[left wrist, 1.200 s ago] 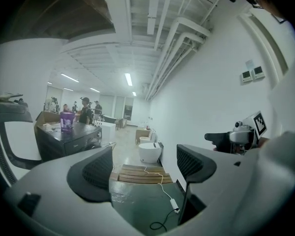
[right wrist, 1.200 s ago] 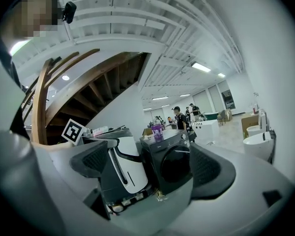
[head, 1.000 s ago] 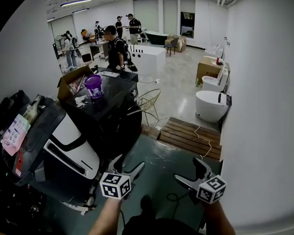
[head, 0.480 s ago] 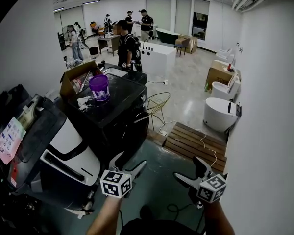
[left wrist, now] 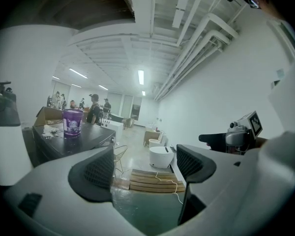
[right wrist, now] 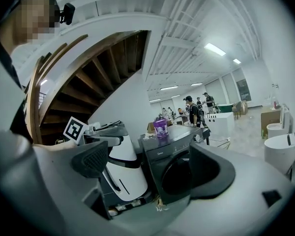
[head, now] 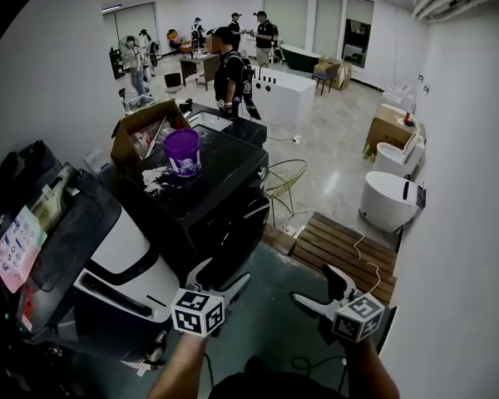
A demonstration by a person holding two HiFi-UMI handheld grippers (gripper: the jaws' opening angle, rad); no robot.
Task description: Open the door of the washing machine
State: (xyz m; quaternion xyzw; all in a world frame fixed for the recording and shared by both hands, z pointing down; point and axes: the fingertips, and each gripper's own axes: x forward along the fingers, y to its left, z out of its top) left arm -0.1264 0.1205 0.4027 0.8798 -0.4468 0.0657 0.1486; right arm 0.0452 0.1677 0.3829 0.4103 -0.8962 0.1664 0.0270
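The black front-loading washing machine (head: 220, 206) stands ahead of me, its round door (head: 243, 238) shut; a purple bucket (head: 184, 152) sits on its top. Both grippers hang low in front of it, apart from it. My left gripper (head: 221, 274) is open and empty. My right gripper (head: 316, 288) is open and empty too. The right gripper view looks at the machine (right wrist: 173, 154) and its dark door (right wrist: 181, 175) between the spread jaws of the right gripper (right wrist: 152, 166). The left gripper (left wrist: 145, 168) faces the open room, with the machine's top (left wrist: 71, 142) at its left.
A white and black appliance (head: 108, 260) stands left of the washer. A cardboard box (head: 145, 131) sits behind the bucket. A wooden pallet (head: 343, 243), a wire chair (head: 284, 181) and white tubs (head: 389, 199) are to the right. A wall runs along the right. People stand far back.
The view has turned and drawn nearer: the washing machine and bucket have shifted right and down in the head view. Both grippers stay open at the bottom of the picture.
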